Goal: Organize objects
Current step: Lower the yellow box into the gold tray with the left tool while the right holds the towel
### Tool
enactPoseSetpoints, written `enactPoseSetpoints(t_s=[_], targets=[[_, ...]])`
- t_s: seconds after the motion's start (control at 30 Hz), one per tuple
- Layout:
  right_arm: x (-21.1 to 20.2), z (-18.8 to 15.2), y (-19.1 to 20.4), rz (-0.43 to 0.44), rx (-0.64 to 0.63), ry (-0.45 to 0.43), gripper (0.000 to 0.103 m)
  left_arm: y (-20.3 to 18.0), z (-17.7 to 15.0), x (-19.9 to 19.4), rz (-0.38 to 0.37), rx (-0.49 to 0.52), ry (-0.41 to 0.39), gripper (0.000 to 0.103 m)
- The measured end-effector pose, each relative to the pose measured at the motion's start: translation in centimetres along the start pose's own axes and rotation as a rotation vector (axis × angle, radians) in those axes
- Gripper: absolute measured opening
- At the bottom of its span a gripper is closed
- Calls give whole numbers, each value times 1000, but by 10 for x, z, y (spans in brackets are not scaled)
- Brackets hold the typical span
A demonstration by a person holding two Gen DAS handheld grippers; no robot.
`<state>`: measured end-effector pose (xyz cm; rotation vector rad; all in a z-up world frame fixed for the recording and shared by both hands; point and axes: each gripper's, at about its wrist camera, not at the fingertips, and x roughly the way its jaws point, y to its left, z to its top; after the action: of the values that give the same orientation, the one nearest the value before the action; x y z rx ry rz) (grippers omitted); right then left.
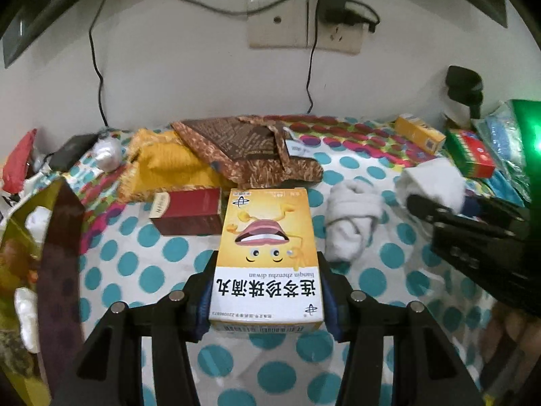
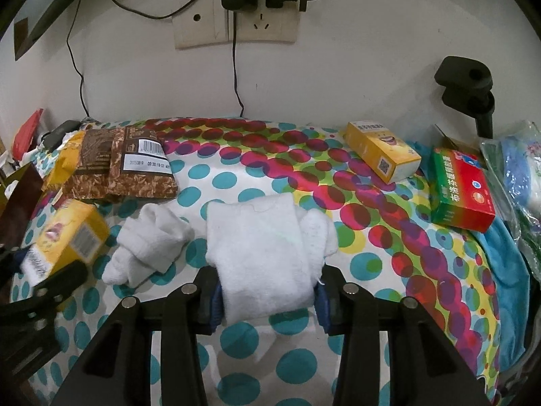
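Observation:
My left gripper [image 1: 267,291] is shut on a yellow medicine box [image 1: 268,253] with a cartoon mouth, held a little above the dotted tablecloth [image 1: 142,270]. In the right wrist view that same yellow medicine box [image 2: 64,240] shows at the left edge. My right gripper [image 2: 267,294] is shut on a folded white sock [image 2: 260,253]; both blue pads press its sides. A second rolled white sock [image 2: 145,250] lies just left of it, also seen as the rolled white sock [image 1: 351,223] in the left view. The right gripper [image 1: 473,233] reaches in from the right there.
A dark red box [image 1: 189,213], a brown snack bag [image 2: 125,165] and a yellow cloth [image 1: 169,165] lie at the back left. Another yellow box [image 2: 382,155], a green-red medicine box [image 2: 463,193] and plastic bags [image 2: 520,176] sit at the right. Cables hang from wall sockets [image 2: 236,23].

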<state>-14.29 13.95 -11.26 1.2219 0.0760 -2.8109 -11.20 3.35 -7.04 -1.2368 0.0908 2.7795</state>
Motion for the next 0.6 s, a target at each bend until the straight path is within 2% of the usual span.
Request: enactPoseSetpoints(t_s=[0.13,0.3,0.43,0.6], targets=[[-1,1,2,-11,4,-5,40,6,-3,-23,-8,-18,-1,52],[1,1,2,-15,3,-1,40,25,-8,-48,-10,-95,12,52],[4,2,2,-23,3,12,40,40,-10,-70,-3,-137,-9,52],[3,2,0,-34,12,13,40,61,-11,-101,68,-152,-49,52]])
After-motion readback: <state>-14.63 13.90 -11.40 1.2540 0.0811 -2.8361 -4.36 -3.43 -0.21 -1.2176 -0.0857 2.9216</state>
